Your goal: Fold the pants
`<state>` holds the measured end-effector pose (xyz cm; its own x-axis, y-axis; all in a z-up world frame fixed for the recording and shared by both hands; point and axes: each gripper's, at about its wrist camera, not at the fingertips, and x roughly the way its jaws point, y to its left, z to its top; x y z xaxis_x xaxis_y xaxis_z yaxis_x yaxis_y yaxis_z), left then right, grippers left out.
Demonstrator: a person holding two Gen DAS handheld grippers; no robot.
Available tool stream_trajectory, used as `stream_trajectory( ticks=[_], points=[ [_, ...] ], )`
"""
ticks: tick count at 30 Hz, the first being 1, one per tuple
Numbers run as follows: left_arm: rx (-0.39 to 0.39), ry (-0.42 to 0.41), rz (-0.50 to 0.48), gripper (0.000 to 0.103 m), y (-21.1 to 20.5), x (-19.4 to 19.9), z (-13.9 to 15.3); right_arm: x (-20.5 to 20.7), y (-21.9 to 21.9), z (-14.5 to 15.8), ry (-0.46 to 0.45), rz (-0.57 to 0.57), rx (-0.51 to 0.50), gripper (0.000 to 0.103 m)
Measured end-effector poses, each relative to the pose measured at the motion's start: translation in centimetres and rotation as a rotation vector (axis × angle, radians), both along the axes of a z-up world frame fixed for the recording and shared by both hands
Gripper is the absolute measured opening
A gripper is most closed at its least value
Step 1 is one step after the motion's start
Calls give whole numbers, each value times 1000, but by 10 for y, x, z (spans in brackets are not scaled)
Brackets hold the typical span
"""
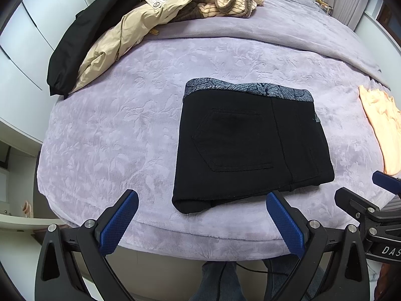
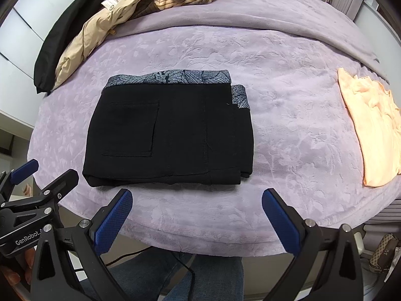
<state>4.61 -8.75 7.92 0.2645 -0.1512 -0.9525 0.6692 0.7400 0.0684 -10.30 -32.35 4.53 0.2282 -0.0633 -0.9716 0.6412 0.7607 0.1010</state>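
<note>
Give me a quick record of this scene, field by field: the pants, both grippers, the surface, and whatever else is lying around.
pants: black pants folded into a compact rectangle, patterned waistband at the far edge, back pocket facing up
left gripper: open, holding nothing, near the pants' front edge
right gripper: open, holding nothing
surface: lilac embossed blanket
other items: peach garment to the right; clothes pile far left

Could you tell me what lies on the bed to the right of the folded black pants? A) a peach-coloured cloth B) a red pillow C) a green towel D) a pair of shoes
A: a peach-coloured cloth lies flat right of the black pants, apart from them.
</note>
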Motion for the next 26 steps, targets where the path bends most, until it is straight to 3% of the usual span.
stream_trajectory(
  ticks=[26],
  points=[
    [-13, 18, -17, 102, 1, 5, -3, 9, 1, -6, 33, 20, -25, 103]
  ],
)
